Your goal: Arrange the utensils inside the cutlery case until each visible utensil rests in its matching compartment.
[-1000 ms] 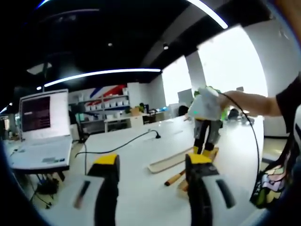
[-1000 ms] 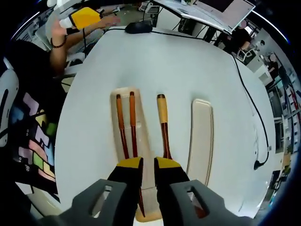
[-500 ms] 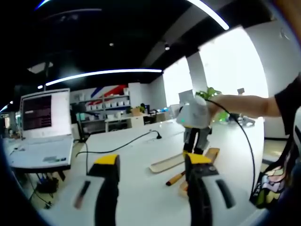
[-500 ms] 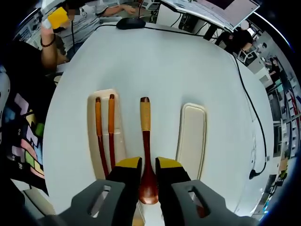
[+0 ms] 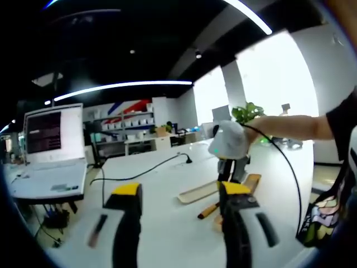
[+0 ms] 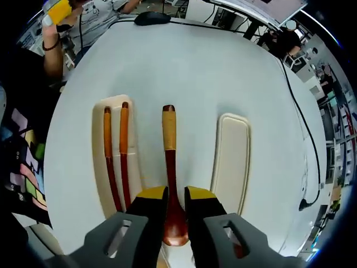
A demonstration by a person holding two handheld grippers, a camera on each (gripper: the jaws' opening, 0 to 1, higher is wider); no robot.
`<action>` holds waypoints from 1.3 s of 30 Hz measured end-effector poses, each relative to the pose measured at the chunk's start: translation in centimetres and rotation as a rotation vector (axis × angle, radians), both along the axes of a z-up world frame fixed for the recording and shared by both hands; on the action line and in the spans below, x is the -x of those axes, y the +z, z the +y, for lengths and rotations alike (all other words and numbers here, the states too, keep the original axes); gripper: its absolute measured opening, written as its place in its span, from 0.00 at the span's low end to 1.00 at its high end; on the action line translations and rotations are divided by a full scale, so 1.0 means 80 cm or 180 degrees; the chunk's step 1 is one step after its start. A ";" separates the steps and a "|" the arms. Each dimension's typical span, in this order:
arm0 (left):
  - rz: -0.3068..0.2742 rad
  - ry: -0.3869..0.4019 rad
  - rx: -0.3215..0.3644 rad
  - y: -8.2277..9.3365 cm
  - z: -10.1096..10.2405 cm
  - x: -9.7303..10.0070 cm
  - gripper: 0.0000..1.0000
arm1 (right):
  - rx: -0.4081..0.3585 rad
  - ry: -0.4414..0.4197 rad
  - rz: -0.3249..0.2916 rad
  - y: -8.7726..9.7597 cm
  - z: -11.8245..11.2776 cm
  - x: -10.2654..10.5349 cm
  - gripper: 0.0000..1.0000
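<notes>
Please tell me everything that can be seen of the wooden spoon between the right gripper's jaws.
The wooden spoon has a dark reddish-brown bowl and stem, and a yellowish wrapped handle with a dark tip. It lies flat on the white table, handle pointing away, between the case holding two chopsticks and the pale lid. The right gripper straddles its bowl; contact is unclear.

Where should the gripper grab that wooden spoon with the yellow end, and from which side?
Probably by the thin neck just above the bowl of the wooden spoon. It lies flat on the white table beside the case holding the chopsticks, so come straight down from above. The right hand-held gripper already has a jaw on each side of that narrow part.
</notes>
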State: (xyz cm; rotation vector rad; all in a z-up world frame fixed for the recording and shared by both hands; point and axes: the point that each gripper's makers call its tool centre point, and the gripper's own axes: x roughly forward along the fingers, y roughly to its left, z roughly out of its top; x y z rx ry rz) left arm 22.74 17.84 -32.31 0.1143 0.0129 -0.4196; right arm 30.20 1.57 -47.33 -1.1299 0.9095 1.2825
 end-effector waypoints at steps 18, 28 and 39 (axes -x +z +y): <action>0.0093 0.0034 -0.0027 -0.013 0.002 -0.008 0.58 | -0.0119 0.0116 -0.0105 -0.001 0.002 0.007 0.04; 0.0118 0.0011 -0.0027 -0.016 -0.002 -0.009 0.58 | -0.0144 0.0131 -0.0194 0.014 0.005 0.005 0.04; 0.0112 0.0017 -0.0018 -0.014 -0.001 -0.007 0.58 | -0.0076 0.0186 -0.0347 0.045 -0.007 0.015 0.04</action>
